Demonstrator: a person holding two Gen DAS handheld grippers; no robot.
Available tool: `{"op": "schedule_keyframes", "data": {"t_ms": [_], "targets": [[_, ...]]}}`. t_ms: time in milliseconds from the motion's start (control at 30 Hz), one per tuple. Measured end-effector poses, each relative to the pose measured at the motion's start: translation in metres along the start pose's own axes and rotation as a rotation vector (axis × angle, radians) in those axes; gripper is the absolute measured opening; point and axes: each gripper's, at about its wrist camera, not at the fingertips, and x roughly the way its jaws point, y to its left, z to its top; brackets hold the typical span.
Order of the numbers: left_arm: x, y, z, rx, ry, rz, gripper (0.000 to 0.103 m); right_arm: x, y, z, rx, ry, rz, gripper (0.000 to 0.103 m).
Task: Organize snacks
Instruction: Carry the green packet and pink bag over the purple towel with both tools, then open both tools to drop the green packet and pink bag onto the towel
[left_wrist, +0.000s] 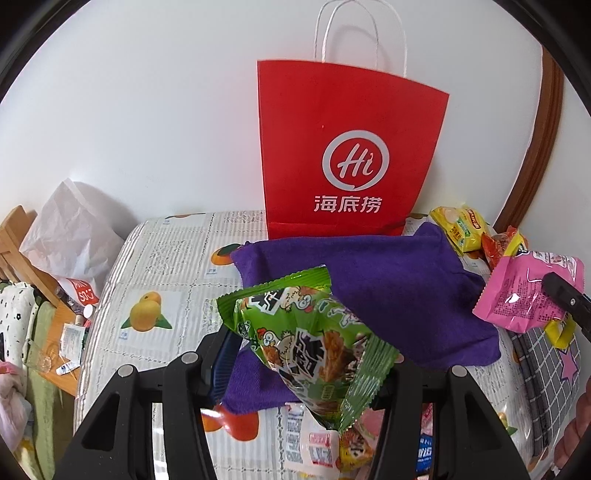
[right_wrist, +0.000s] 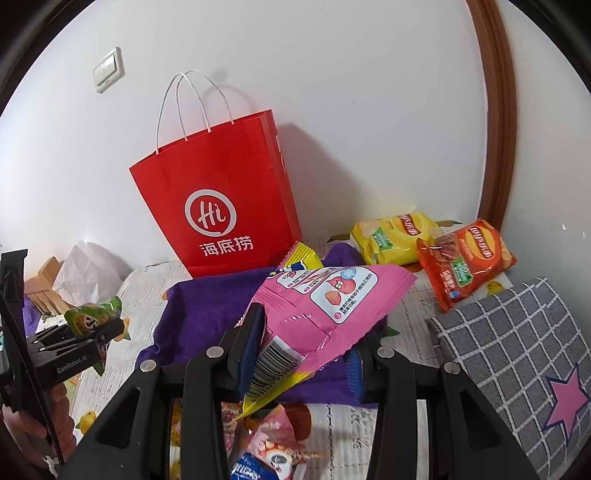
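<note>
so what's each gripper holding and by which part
Left gripper clamps the green snack packet across its middle; right gripper clamps the pink snack packet near its lower end.

A lived-in home room: a fruit-print cloth (left_wrist: 162, 258) covers the surface, a light switch (right_wrist: 108, 69) sits on the white wall, and far left lies a cluttered wooden shelf (left_wrist: 55, 321) (bottles, crumpled bag).

My left wrist camera looks forward and down along my jaws, close over the desk (left_wrist: 159, 251), squarely facing the red paper bag (left_wrist: 347, 147). My right one views that bag (right_wrist: 221, 206) from farther right. Both share the purple cloth (left_wrist: 388, 280).
</note>
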Motion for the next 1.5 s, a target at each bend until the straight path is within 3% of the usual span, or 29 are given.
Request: {"op": "schedule_keyframes", "data": {"t_ms": [533, 1033, 1500], "targets": [[0.070, -0.012, 0.033, 0.019, 0.043, -0.020, 0.052, 0.076, 0.000, 0.031, -0.004, 0.029, -0.006, 0.040], [0.136, -0.021, 0.030, 0.005, 0.137, -0.071, 0.052, 0.155, -0.012, 0.007, -0.023, 0.213, 0.007, 0.040], [0.163, -0.029, 0.022, 0.002, 0.190, -0.070, 0.052, 0.175, -0.018, -0.002, -0.041, 0.299, -0.030, 0.041]]}}
